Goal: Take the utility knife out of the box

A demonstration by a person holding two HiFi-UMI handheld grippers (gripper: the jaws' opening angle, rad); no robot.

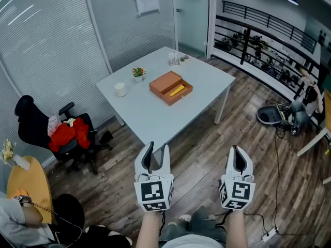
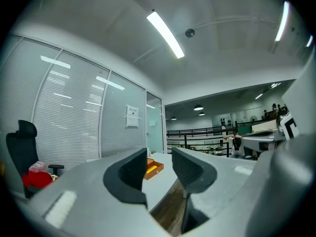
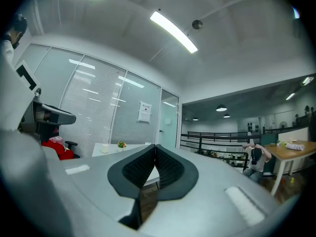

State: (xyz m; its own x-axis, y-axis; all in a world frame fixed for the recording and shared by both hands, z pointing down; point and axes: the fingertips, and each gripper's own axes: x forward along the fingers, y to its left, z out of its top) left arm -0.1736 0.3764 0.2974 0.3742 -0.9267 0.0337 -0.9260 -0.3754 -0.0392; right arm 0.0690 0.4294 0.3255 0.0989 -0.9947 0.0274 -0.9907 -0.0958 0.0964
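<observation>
A yellow utility knife (image 1: pixel 177 90) lies inside an open brown box (image 1: pixel 170 87) on the white table (image 1: pixel 150 112), well ahead of me. The box (image 2: pixel 153 168) and knife (image 2: pixel 154 169) show small between the jaws in the left gripper view. My left gripper (image 1: pixel 156 153) is open, held over the wooden floor short of the table's near corner, with nothing between its fingers. Beside it, my right gripper (image 1: pixel 240 154) is shut and empty, its tips touching in the right gripper view (image 3: pixel 155 149).
On the table stand a white cup (image 1: pixel 120 89), a small potted plant (image 1: pixel 138 73) and small items (image 1: pixel 175 59) at the far corner. A black office chair with red cloth (image 1: pixel 70 133) stands left. A person sits near bags (image 1: pixel 289 112) at right. Cables (image 1: pixel 276 180) cross the floor.
</observation>
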